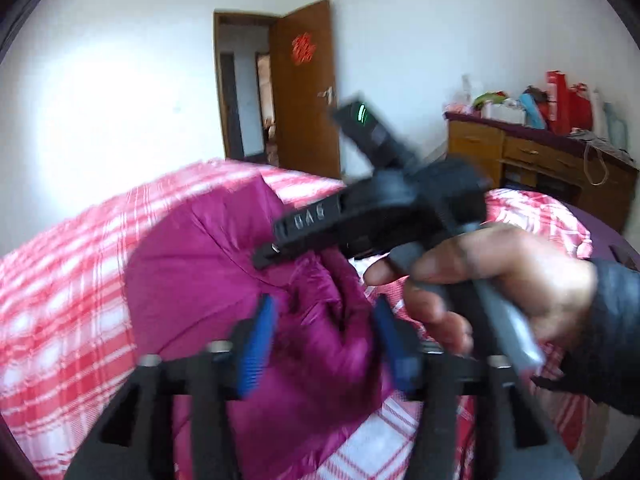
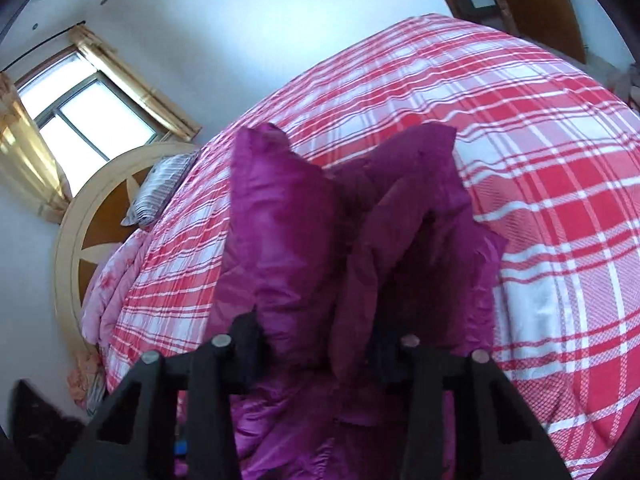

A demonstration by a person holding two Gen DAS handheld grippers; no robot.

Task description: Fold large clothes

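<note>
Here, the left gripper (image 1: 324, 336) is sitting with its blue-padded fingers (image 1: 256, 344) spread apart, a bunched fold of the magenta padded jacket (image 1: 224, 264) bulging up between them without being pinched. Just beyond that fold, the right gripper (image 1: 264, 254) is reaching in over the jacket, carried by the person's right hand (image 1: 492, 284); its fingertips are blurred there. In the right wrist view, the right gripper (image 2: 320, 344) is standing with its black fingers (image 2: 248, 344) on either side of a raised ridge of the jacket (image 2: 288, 240), though I cannot tell whether they are clamping it. The jacket is lying crumpled on the red and white plaid bedspread (image 2: 520, 160). Past the jacket, a striped pillow (image 2: 160, 188) is resting against the round wooden headboard (image 2: 76, 236), and a brown door (image 1: 304, 92) is standing open behind the bed
</note>
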